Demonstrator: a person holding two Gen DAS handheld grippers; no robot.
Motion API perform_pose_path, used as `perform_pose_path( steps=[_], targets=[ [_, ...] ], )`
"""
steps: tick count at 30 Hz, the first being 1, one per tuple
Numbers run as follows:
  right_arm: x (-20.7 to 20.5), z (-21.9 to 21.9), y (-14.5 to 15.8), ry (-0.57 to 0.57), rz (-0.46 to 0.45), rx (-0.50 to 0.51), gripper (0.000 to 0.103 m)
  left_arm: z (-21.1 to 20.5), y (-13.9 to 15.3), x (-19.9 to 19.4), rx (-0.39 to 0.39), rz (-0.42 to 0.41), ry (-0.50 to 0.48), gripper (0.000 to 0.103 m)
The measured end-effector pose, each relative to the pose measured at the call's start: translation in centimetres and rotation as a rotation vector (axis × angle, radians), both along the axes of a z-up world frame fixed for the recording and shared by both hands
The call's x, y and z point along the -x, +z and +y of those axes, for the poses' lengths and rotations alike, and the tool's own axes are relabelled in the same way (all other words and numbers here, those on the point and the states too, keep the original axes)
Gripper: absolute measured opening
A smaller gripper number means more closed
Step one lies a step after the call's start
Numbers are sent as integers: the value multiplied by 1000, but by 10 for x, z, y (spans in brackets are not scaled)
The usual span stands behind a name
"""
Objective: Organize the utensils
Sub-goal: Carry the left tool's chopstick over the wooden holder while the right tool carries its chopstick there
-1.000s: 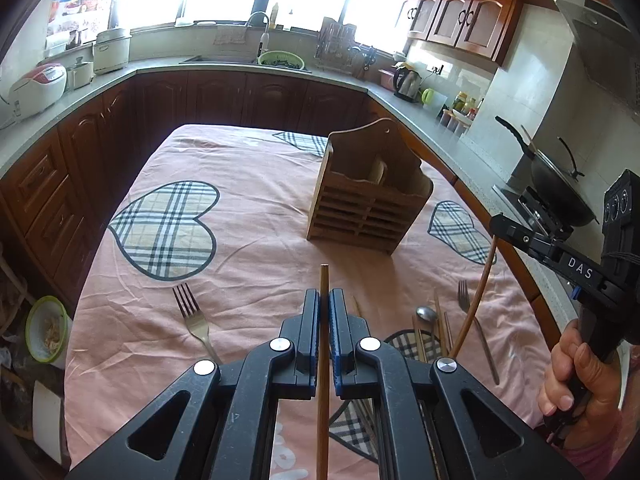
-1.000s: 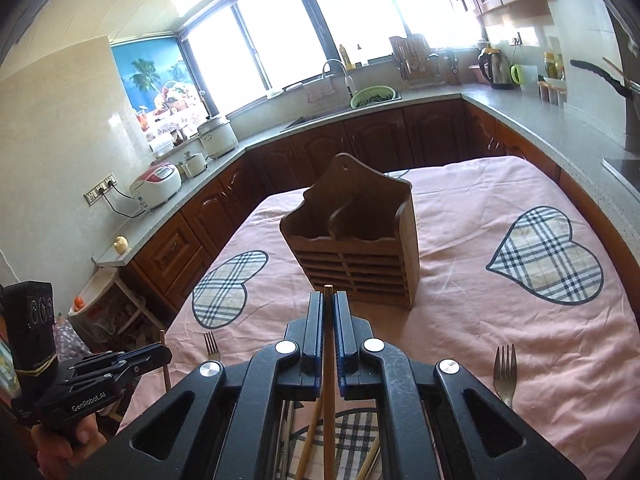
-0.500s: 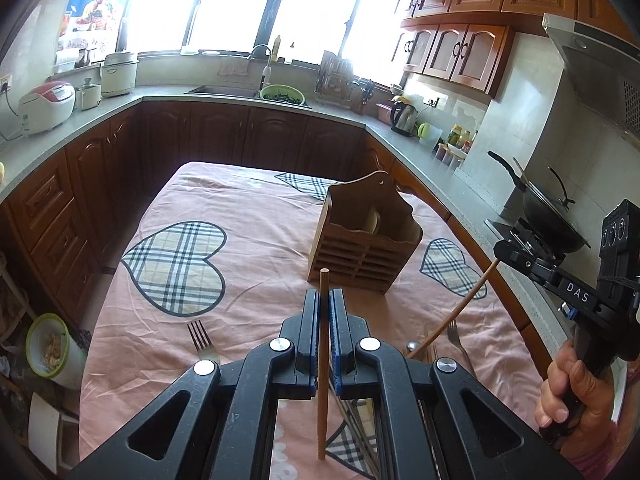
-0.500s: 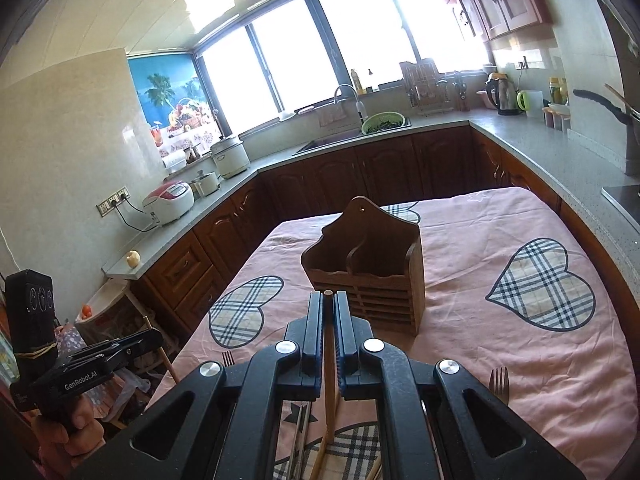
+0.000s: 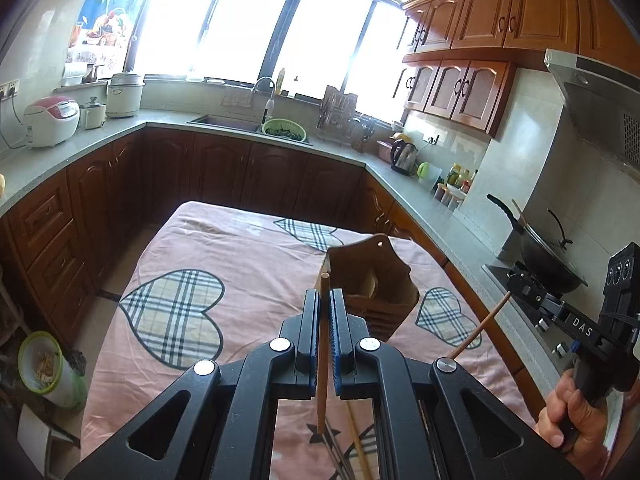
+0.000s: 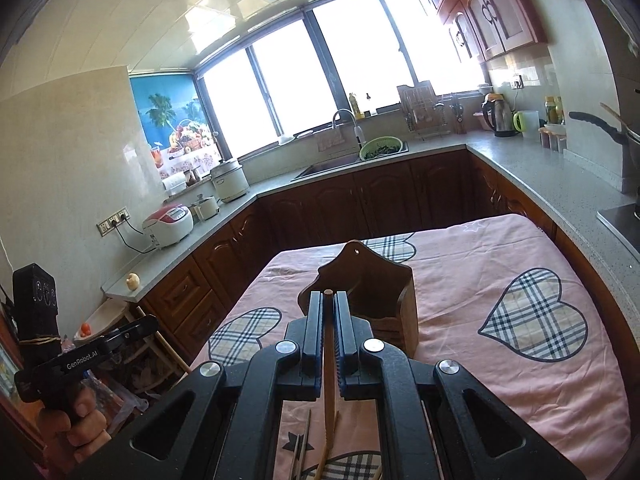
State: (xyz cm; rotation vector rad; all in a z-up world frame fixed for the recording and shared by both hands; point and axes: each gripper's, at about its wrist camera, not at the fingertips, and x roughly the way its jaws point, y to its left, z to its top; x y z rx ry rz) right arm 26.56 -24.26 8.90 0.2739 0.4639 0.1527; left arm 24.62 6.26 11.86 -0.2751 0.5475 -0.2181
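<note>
Each gripper, left (image 5: pixel 325 300) and right (image 6: pixel 328 300), pinches 1 chopstick (image 5: pixel 322 344) above the table (image 5: pixel 248 264), and should tip it upright, then lower it slowly into the wooden holder (image 6: pixel 376 300).

both wrist cams up above the table (image 5: pixel 248 264), facing the window, sharing the holder (image 5: pixel 368 280) (image 6: pixel 372 280), left cam further off
</note>
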Motion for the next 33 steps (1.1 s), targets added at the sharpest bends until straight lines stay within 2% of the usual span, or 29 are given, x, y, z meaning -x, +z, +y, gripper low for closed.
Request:
perform_pose_path(
  steps=[9,17,26,33],
  targets=[
    [-12,-19,34,-52,-103,-25,5,1,22,-30,20,-105,5,4],
    [-25,-33,57,-107,-174,-27,5,-5,22,-52,12,-177,16,3],
    [-57,-48,64,-165,-214,-24,5,-16,10,-90,34,-233,32,4],
    [-93,-59,43,-200,-200,-52,5,-25,-23,-143,72,-196,54,4]
  ],
)
